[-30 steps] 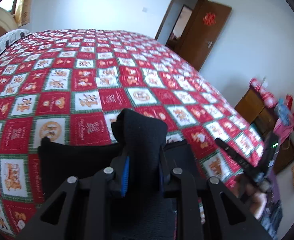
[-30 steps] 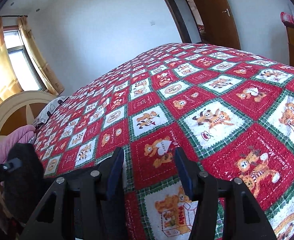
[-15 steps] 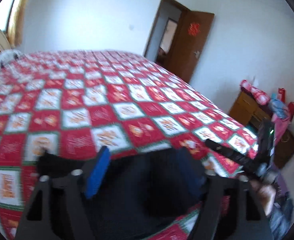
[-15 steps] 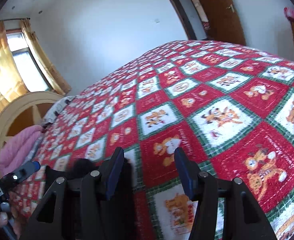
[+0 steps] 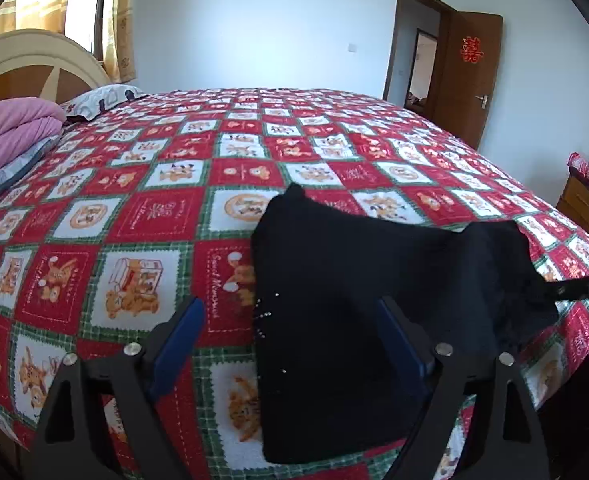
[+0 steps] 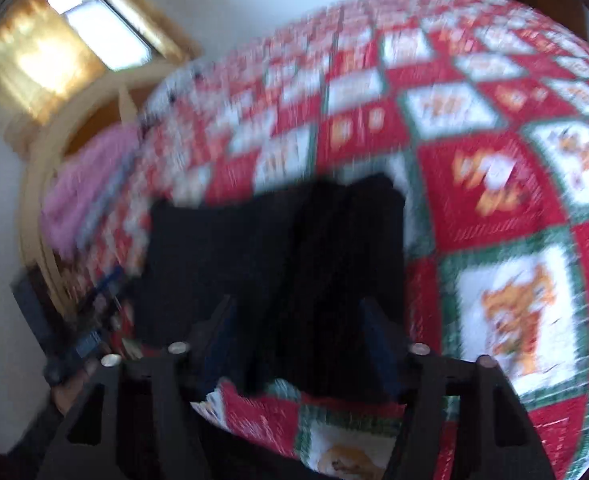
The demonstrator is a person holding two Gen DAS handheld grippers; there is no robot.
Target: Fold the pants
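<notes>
Black pants [image 5: 354,280] lie spread near the front edge of the red, white and green quilt [image 5: 134,208]. My left gripper [image 5: 288,308] hovers over their left edge, its jaws opening wide. The right blue pad is above the cloth, the left one above bare quilt, and nothing is pressed. In the blurred right wrist view my right gripper [image 6: 296,308] points down at a raised fold of the pants [image 6: 326,240]. Its jaws are closing with the cloth between them, and no pinch shows. The right gripper [image 5: 574,289] also reaches the pants' right corner in the left wrist view.
A pink blanket [image 5: 10,128] and a patterned pillow [image 5: 102,98] lie at the headboard [image 5: 34,56] on the far left. A brown door [image 5: 470,76] stands open at the back right. A wooden cabinet [image 5: 578,196] is beside the bed's right edge.
The left gripper let go of the bunched pants and opened wide; the cloth now lies flat. The right gripper swung down from bare quilt onto the pants, its jaws narrower.
</notes>
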